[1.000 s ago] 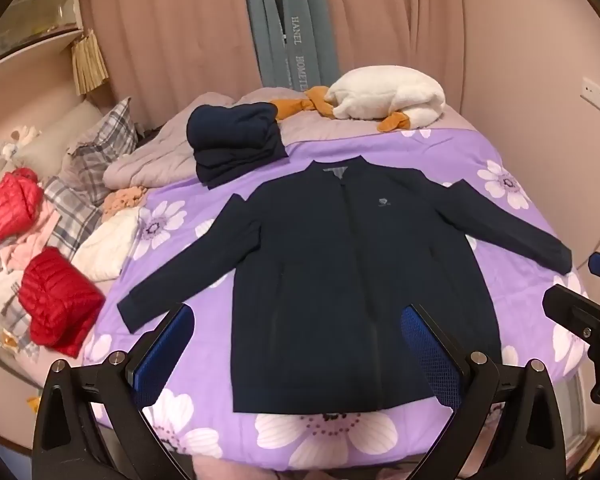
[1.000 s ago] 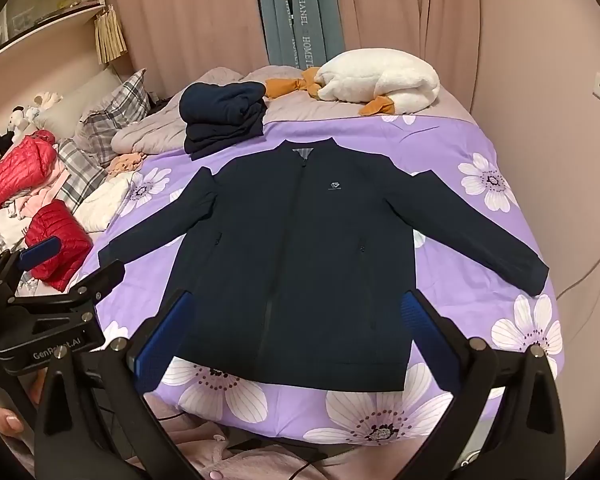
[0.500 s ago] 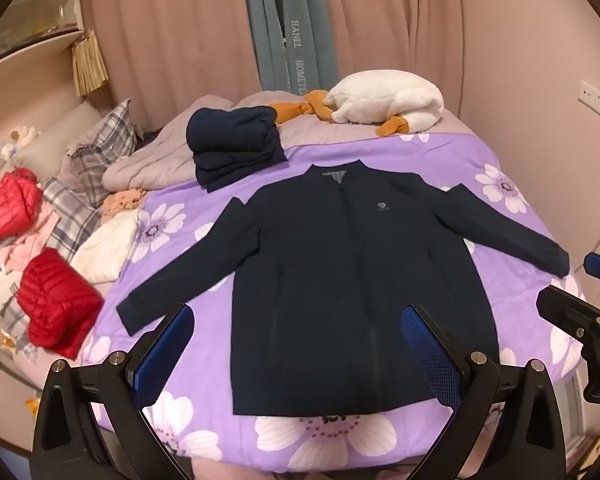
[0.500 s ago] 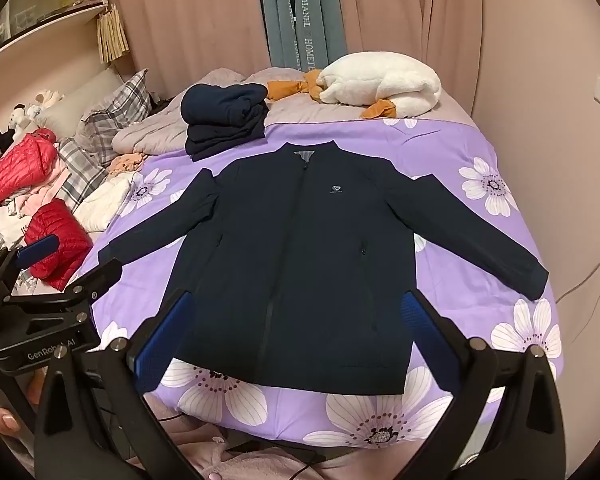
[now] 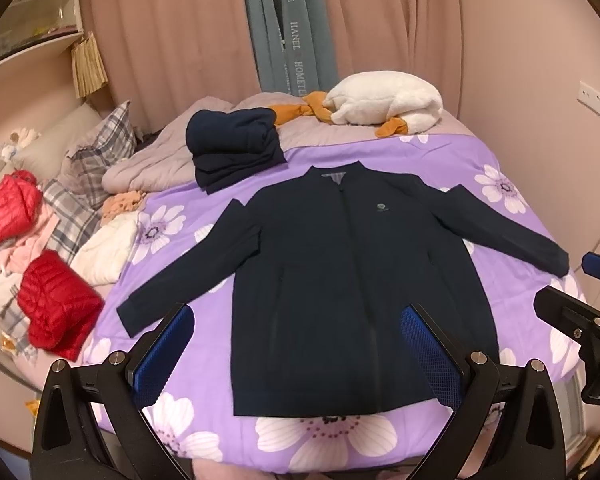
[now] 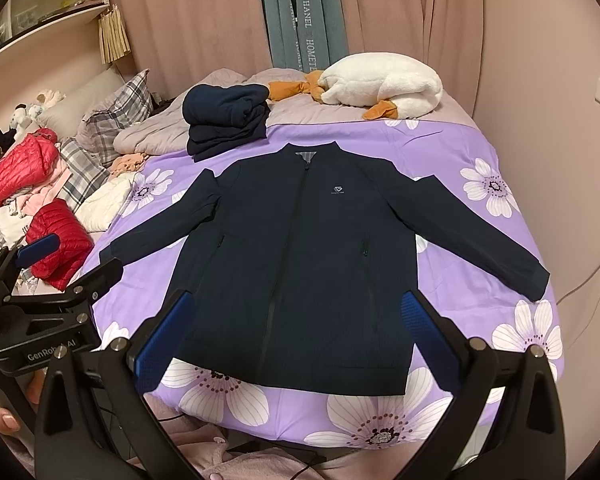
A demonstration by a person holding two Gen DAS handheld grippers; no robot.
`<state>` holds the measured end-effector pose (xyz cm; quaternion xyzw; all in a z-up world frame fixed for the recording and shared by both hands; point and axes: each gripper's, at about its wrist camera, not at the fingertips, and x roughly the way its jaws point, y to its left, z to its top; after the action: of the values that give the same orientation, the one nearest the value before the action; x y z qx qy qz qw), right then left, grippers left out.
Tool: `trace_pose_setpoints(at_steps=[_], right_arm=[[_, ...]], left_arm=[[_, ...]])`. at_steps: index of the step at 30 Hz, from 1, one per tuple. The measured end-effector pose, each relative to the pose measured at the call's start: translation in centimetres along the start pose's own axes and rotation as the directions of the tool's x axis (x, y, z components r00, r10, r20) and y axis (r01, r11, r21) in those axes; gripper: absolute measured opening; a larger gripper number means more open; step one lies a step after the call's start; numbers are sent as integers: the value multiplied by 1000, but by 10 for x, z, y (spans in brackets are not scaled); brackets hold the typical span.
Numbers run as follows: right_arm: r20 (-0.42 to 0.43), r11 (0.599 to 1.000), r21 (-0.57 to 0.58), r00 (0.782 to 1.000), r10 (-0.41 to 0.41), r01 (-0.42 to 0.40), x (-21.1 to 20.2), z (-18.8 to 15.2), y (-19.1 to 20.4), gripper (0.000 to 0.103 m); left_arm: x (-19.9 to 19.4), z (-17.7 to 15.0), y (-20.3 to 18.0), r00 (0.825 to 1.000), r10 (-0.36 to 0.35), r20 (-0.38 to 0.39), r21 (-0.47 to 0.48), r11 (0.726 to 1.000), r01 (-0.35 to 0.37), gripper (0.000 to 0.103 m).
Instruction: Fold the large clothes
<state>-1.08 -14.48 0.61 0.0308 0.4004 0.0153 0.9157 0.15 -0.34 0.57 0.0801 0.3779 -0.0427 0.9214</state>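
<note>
Navy jacket [image 5: 352, 272] on a purple bedspread [image 5: 496, 160] printed with white flowers. Red puffer coats [image 5: 56, 312], a grey plaid pillow [image 5: 100, 152], pink curtains [image 5: 172, 28].

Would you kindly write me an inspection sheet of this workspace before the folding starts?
Surface: bed with purple floral sheet.
Job's things: navy zip jacket lying flat, front up, sleeves spread; folded navy pile beyond its collar.
Clutter: red puffer jackets, plaid pillow, white goose plush along the far edges.
Grippers: left gripper and right gripper hover near the hem, jaws open, empty.
Cables: a thin dark cable below the bed's near edge.
Surroundings: pink curtains, wall socket.
</note>
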Motion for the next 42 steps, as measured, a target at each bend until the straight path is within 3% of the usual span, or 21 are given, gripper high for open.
trace_pose_setpoints(at_steps=[42], right_arm=[[0,1000,-5,1000,6,-6,1,1,6,103]], left_arm=[[0,-3,4,1000,-4,-2,-2,1000,4,102]])
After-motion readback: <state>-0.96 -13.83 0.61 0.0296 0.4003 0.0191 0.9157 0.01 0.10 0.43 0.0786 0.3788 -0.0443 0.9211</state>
